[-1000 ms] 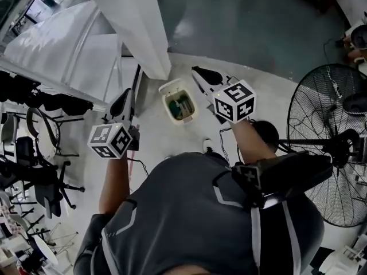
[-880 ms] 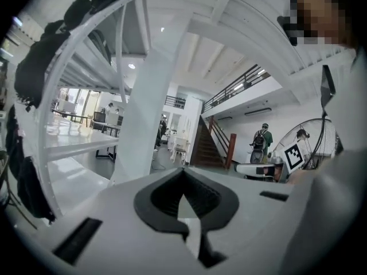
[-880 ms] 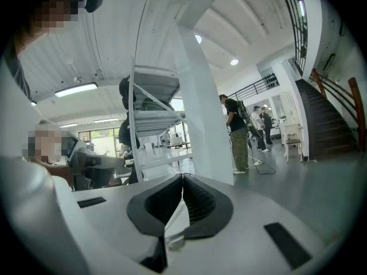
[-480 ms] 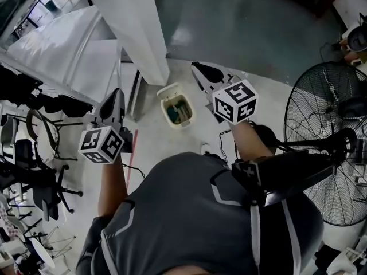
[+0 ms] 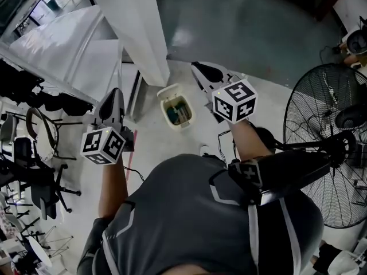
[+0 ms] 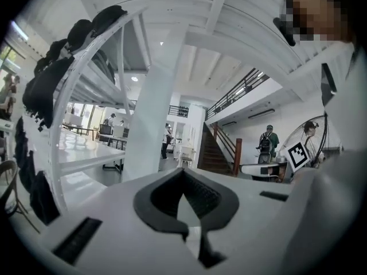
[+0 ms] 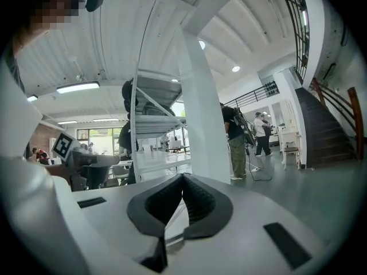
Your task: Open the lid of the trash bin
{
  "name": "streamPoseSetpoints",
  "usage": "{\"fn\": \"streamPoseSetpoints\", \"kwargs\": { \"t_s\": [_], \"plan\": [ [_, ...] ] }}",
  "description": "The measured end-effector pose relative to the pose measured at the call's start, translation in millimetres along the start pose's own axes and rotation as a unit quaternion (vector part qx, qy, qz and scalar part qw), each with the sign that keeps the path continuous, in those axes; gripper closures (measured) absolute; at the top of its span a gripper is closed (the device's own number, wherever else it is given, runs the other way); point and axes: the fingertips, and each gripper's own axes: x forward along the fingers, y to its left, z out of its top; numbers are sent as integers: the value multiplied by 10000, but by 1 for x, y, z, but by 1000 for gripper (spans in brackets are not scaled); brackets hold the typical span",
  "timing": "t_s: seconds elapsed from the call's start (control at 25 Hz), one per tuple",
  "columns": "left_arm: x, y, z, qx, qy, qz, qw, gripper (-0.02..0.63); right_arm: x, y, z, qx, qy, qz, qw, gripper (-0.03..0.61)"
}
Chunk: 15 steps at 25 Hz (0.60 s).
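the white column (image 5: 135, 27) fills the head view from 12 o'clock down toward the centre, with a white rack (image 5: 63, 50) spreading off at 10 o'clock and a big floor fan (image 5: 327, 142) at 3 o'clock. i stand over pale floor, both arms out ahead of me.

my left gripper (image 5: 113, 99) sits at about 9 o'clock from the centre, pointing up toward the rack. its own view shows the jaws drawn together at the tips, nothing between them, only the hall and the column beyond. my right gripper (image 5: 198, 70) is at about 1 o'clock, also with its tips met and nothing held. it looks out past the column, not down.

the trash bin (image 5: 163, 109) stands on the floor between the two grippers, near the foot of the column, closer to my right tool. from above i see straight into it, something green inside, and a cream flap, the lid (image 5: 171, 89), seems to stand up at its 12 o'clock edge.

so i judge the lid is already open, or very nearly. if it needs more, my right gripper must tip down and push the flap back from its free edge.
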Motion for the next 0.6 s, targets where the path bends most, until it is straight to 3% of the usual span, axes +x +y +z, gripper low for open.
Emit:
{"fn": "streamPoseSetpoints", "kwargs": {
  "t_s": [0.16, 0.32, 0.6],
  "plan": [
    [0, 0, 1, 112, 37, 58, 9999, 606, 1, 1, 0, -15, 33, 21, 10000, 552],
    [-3, 0, 2, -165, 18, 0, 9999, 606, 2, -1, 2, 52, -41, -75, 10000, 552],
    [0, 3, 4, 29, 32, -21, 10000, 606, 10, 1, 9, -28, -65, -61, 10000, 552]
  ]
}}
